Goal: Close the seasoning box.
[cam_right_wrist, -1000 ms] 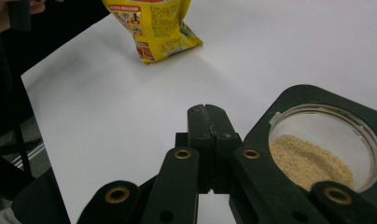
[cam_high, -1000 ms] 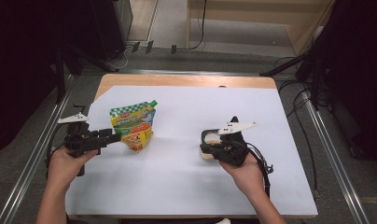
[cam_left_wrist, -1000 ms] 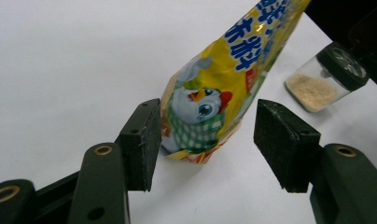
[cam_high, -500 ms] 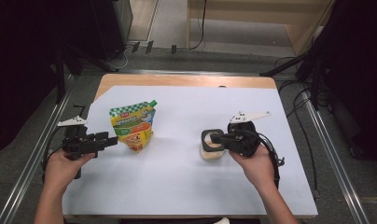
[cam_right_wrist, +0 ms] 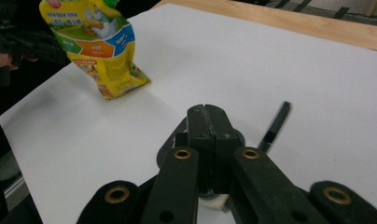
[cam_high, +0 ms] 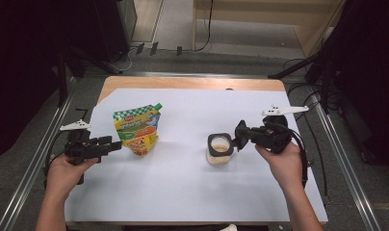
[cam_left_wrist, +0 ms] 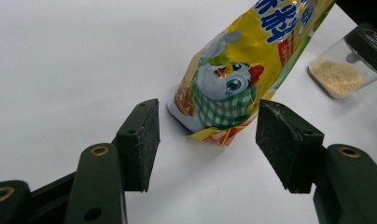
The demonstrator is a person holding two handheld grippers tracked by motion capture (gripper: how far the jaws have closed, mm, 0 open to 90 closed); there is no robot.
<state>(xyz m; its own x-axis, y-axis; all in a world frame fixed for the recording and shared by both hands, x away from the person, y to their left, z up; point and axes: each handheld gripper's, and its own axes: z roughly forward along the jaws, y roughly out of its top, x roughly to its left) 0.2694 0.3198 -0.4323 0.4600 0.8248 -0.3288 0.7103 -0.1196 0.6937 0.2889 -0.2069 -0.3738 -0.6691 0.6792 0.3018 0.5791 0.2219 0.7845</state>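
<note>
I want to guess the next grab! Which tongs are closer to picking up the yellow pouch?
Left. The left tongs are open right in front of the yellow pouch; the right tongs are shut beside the jar.

Left gripper (cam_left_wrist: 207, 140): jaws apart, pads facing each other, nothing between them. Jaws just been opening slightly. Yellow pouch (cam_left_wrist: 238, 79) lying on white table (cam_left_wrist: 60, 60) just beyond jaw tips, near end centred on gap, not touching pads. Printed cartoon chicken, green check pattern. Clear jar (cam_left_wrist: 350, 65) with tan powder at upper right, beside pouch.
</note>
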